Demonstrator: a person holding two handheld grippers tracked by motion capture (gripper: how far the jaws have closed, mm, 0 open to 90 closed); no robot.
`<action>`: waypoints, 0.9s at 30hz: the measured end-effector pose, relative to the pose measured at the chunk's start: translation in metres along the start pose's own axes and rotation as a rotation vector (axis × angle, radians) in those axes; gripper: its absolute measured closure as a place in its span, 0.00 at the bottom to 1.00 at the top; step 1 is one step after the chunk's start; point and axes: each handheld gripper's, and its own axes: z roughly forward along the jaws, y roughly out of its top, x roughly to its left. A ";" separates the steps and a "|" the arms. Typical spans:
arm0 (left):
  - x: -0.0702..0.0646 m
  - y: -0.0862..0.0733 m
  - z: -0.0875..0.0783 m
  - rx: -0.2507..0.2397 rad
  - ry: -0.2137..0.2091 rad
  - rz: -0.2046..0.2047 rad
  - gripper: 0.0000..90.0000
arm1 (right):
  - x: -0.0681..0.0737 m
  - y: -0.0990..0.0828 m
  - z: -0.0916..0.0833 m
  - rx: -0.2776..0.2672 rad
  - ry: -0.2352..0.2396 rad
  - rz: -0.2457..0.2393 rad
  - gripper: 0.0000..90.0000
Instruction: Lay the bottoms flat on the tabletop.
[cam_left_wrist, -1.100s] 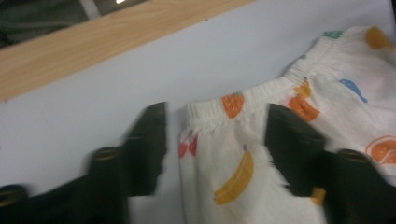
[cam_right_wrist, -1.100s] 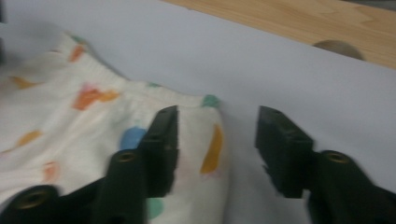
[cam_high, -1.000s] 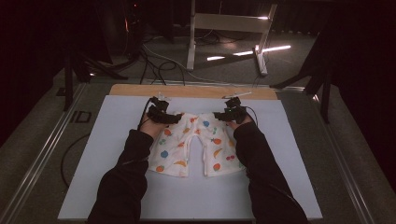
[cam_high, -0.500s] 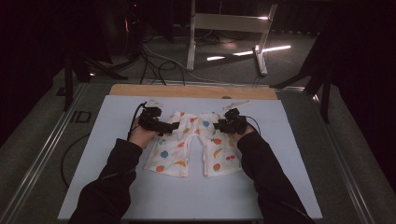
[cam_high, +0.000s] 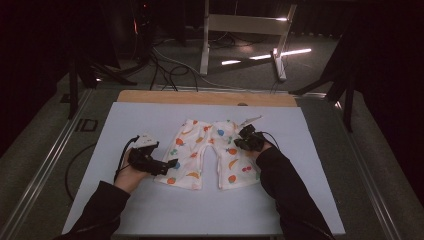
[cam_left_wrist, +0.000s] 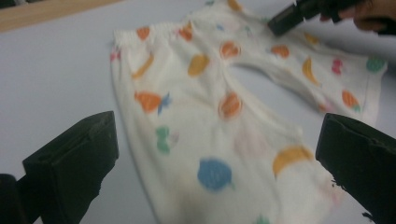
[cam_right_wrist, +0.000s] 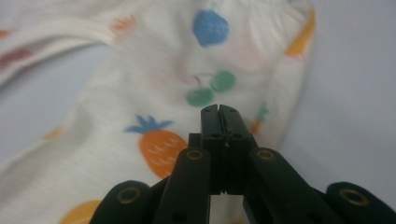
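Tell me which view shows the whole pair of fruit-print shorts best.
The high view: the fruit-print shorts lie flat on the white mat, both legs and waistband visible. The left gripper view gives a blurred close-up, its near end cut off. The right gripper view gives one leg.

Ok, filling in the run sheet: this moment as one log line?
left gripper: open, at shorts' left leg | right gripper: shut, jaws just closed, over right leg; cloth pinched unclear | shorts flat on table
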 end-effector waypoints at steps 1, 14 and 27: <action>-0.001 -0.005 -0.003 -0.003 0.003 -0.005 0.00 | -0.002 -0.001 0.001 0.010 -0.012 0.002 1.00; -0.005 -0.031 -0.031 -0.001 0.039 -0.002 0.00 | -0.019 -0.016 -0.006 0.050 -0.082 0.049 1.00; 0.005 -0.051 -0.045 -0.042 -0.022 -0.039 0.00 | -0.024 -0.031 -0.013 0.014 -0.084 0.087 1.00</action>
